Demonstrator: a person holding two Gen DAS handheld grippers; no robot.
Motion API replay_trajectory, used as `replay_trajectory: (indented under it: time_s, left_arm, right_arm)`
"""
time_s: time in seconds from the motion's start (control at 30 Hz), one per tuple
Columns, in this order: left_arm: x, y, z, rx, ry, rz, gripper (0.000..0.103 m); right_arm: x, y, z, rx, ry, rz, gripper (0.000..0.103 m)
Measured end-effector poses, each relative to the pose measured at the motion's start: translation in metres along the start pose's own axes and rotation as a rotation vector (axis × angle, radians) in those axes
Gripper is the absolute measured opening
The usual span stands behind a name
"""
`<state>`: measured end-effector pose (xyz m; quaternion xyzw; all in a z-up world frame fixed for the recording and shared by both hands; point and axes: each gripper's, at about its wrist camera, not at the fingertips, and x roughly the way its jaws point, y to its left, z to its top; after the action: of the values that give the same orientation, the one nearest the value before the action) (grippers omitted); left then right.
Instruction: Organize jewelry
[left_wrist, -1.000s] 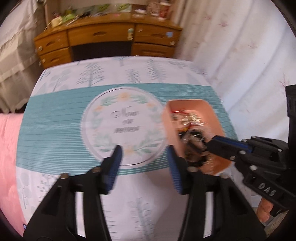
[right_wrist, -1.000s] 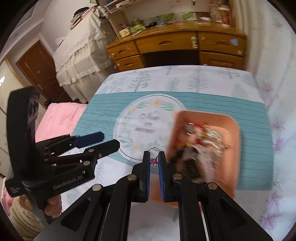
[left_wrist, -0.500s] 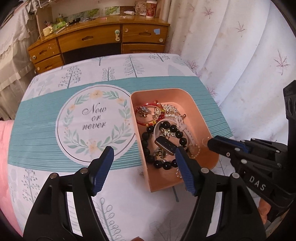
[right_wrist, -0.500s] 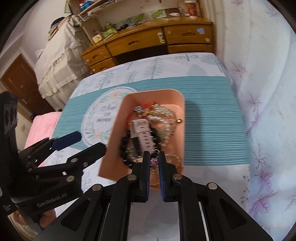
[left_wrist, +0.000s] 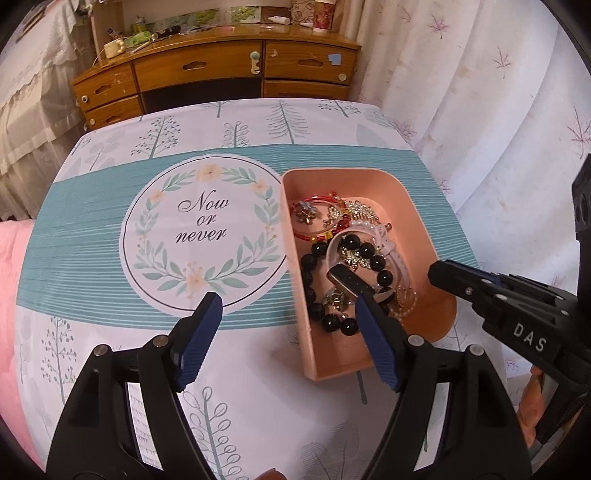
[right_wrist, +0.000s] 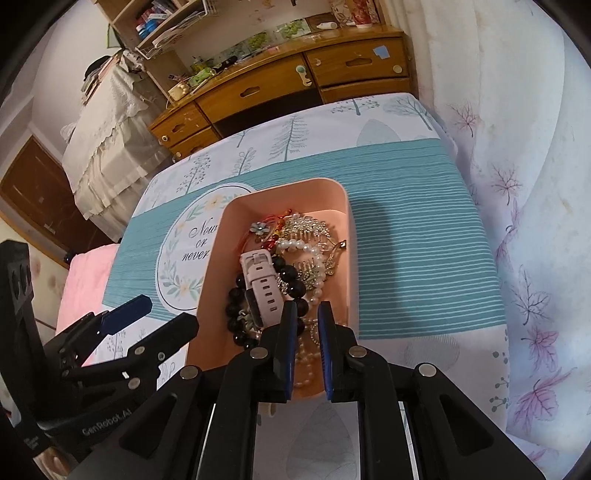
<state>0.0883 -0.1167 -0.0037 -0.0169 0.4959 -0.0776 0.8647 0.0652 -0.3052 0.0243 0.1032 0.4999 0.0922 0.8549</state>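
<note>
Jewelry (left_wrist: 343, 254) fills the pink tray (left_wrist: 417, 221) we have on the printed tablecloth (left_wrist: 92, 236), just to the right of the round "Now or never" wreath print (left_wrist: 203, 230). Inside the tray we see a black bead bracelet (left_wrist: 314, 288) curling along the left and near side, a red cord bracelet (left_wrist: 317, 230) with a small flower charm toward the far end, silver leaf-shaped hair combs (right_wrist: 306, 227), a strand of white pearls (right_wrist: 317, 258), and a pale pink watch (right_wrist: 260, 284) lying over the beads. The pieces overlap in one tangled heap.

Our left gripper (left_wrist: 291, 339) hovers low over the near left corner of the tray, its jaws spread wide with nothing between them; one blue pad sits over the cloth, the other over the tray's contents. Our right gripper (right_wrist: 306, 347) hangs over the near end of the tray with its jaws drawn close but a narrow gap left between the pads; pearls and a thin chain show through that gap, and we cannot tell whether anything is pinched.

A wooden desk (left_wrist: 221, 70) stands beyond the table.
</note>
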Motion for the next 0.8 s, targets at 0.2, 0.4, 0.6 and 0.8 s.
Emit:
replay_trajectory:
  time_s: [0.2, 0.4, 0.6, 0.8]
  left_arm:
    - [-0.009, 0.003, -0.014, 0.009, -0.011, 0.017, 0.072]
    - [-0.023, 0.010, -0.034, -0.003, -0.019, 0.035, 0.072]
    - [-0.040, 0.022, -0.061, -0.014, -0.030, 0.111, 0.073]
    - [-0.059, 0.039, -0.087, -0.074, -0.059, 0.168, 0.073]
  right_arm:
    - [-0.010, 0.018, -0.012, -0.047, -0.031, -0.013, 0.012]
    - [-0.019, 0.041, -0.032, -0.085, -0.046, 0.028, 0.012]
    - [-0.021, 0.066, -0.063, -0.104, -0.071, 0.026, 0.014]
    - [-0.026, 0.093, -0.099, -0.130, -0.124, 0.016, 0.035]
